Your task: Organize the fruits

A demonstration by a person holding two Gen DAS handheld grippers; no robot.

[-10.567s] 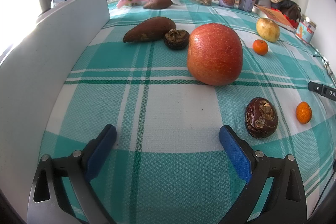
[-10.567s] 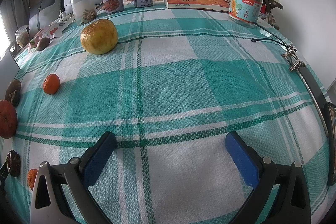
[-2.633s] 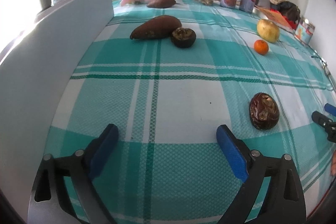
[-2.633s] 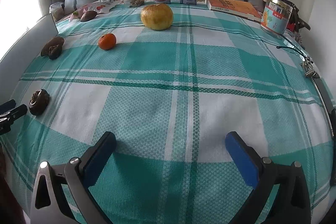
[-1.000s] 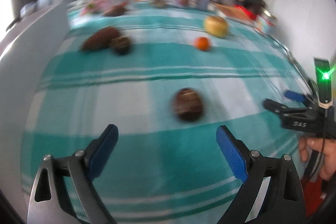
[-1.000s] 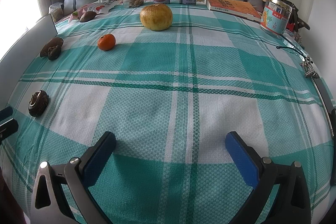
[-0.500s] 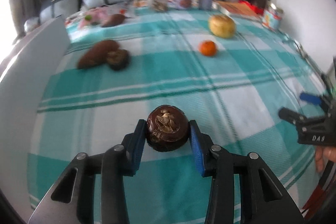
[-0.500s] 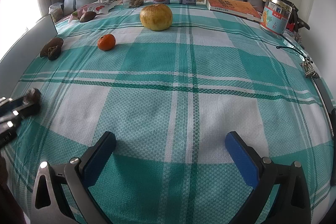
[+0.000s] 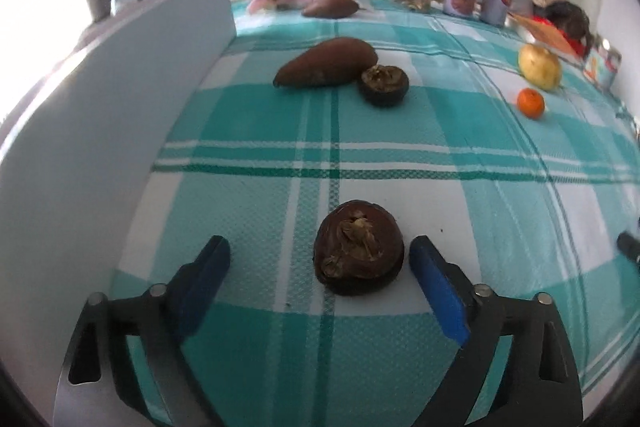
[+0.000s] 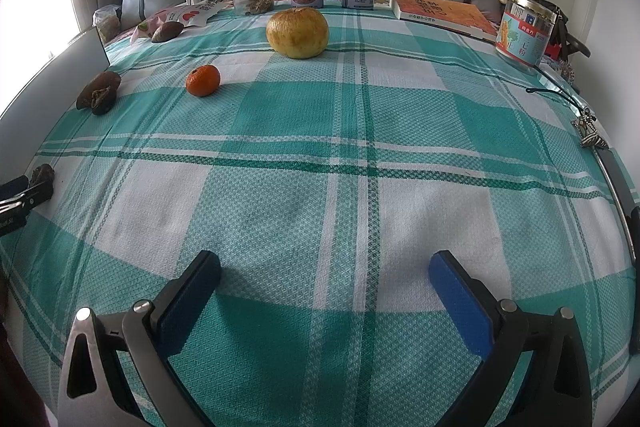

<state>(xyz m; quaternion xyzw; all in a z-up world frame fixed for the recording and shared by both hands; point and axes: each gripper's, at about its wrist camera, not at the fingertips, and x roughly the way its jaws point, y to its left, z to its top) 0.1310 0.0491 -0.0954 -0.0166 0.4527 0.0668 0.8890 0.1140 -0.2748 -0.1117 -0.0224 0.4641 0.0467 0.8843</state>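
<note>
Bed (image 9: 400,131), checked cover, fills both views. Grey board (image 9: 100,131) stands along the left of the left-wrist frame. Long brown fruit (image 9: 326,67) and a dark round one (image 9: 383,85) touch, upper centre. Dark round fruit (image 9: 358,253), lower centre, sits on the cover between the pads of the left hand-held gripper (image 9: 318,267), nearer the right pad; jaws have just been opening, nothing gripped. Right hand-held gripper (image 10: 324,291) open, empty. Recommendation: withdraw straight back without nudging the fruit.

On the teal checked bedspread (image 9: 248,115), a dark brown round fruit (image 9: 358,253) lies between the left gripper's (image 9: 318,267) fingers, nearer the right one. Behind it: a brown elongated fruit (image 9: 326,67), a second dark round fruit (image 9: 383,85) touching its right.
</note>
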